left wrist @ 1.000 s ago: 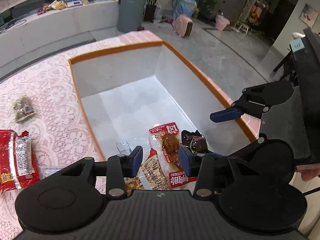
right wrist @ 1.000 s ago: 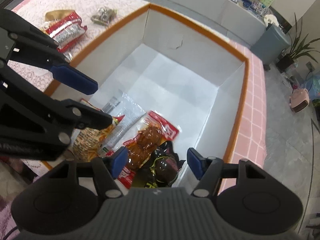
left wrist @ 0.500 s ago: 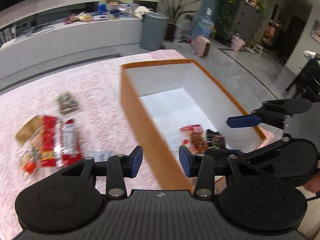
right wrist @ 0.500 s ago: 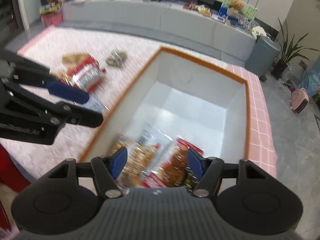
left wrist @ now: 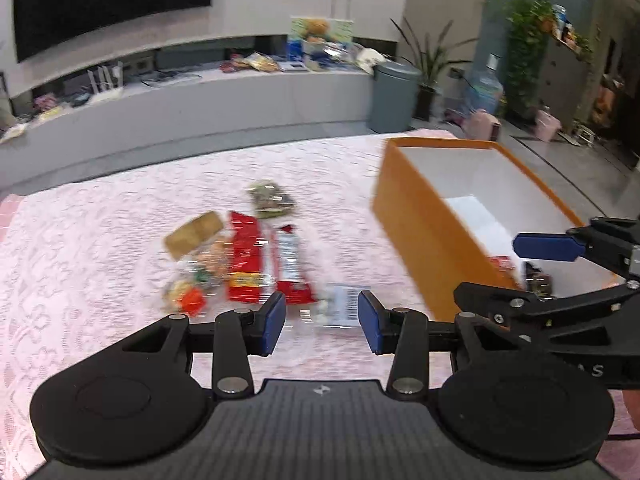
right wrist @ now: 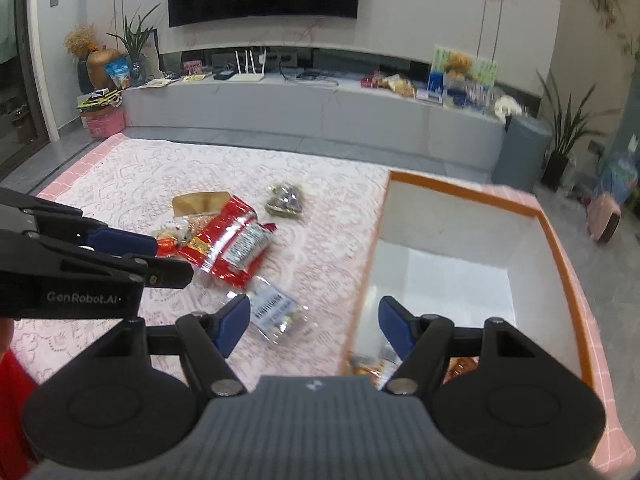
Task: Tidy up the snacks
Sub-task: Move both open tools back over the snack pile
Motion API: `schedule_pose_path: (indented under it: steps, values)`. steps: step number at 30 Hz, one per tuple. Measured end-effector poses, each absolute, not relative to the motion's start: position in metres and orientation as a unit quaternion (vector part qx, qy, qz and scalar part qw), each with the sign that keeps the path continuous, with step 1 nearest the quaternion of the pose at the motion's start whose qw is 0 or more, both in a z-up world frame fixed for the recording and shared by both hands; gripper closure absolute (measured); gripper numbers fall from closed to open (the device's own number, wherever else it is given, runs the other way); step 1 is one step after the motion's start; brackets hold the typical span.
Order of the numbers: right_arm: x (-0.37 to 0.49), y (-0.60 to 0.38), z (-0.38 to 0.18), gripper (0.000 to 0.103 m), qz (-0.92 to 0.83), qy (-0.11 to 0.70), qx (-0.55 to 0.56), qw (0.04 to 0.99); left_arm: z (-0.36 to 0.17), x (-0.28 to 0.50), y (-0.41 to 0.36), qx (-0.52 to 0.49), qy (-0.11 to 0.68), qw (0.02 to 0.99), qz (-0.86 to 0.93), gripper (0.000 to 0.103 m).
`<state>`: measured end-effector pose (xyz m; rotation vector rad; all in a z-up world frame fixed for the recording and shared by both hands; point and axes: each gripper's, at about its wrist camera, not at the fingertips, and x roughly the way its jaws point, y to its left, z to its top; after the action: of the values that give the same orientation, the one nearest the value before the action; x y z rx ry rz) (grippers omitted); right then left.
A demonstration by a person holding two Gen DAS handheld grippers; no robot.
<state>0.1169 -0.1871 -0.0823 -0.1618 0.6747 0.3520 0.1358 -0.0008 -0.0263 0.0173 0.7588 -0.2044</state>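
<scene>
Loose snacks lie on the pink lace cloth: red packets [left wrist: 248, 264] [right wrist: 228, 248], a tan packet [left wrist: 194, 234] [right wrist: 200, 204], a dark green packet [left wrist: 272, 200] [right wrist: 286, 200] and a clear barcode packet [left wrist: 340, 308] [right wrist: 276, 310]. The orange, white-lined box [left wrist: 412, 220] [right wrist: 568, 264] stands to their right with several snacks [left wrist: 536, 276] [right wrist: 372, 364] in its near end. My left gripper [left wrist: 322, 320] [right wrist: 174, 259] hovers open just short of the clear packet. My right gripper [right wrist: 314, 312] [left wrist: 488, 270] hangs over the box's left wall, its jaws opening, gripping nothing.
The table's pink tiled edge [right wrist: 600, 400] runs along the right of the box. Beyond the table are a long grey bench [right wrist: 320, 108] with clutter, a grey bin [right wrist: 520, 152], potted plants and a dark screen. A red sleeve [right wrist: 12, 408] shows at the left.
Both views have swung from looking down into the box to the left, toward the loose snacks on the cloth. The right jaws stand wider than before.
</scene>
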Motion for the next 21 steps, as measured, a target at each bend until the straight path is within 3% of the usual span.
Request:
schedule_pose_path:
  steps: [21]
  values:
    - [0.162,-0.102,-0.149,0.034,0.2,0.377,-0.033,0.904,-0.076,0.151,0.098,-0.057,0.397,0.915,-0.044,0.053]
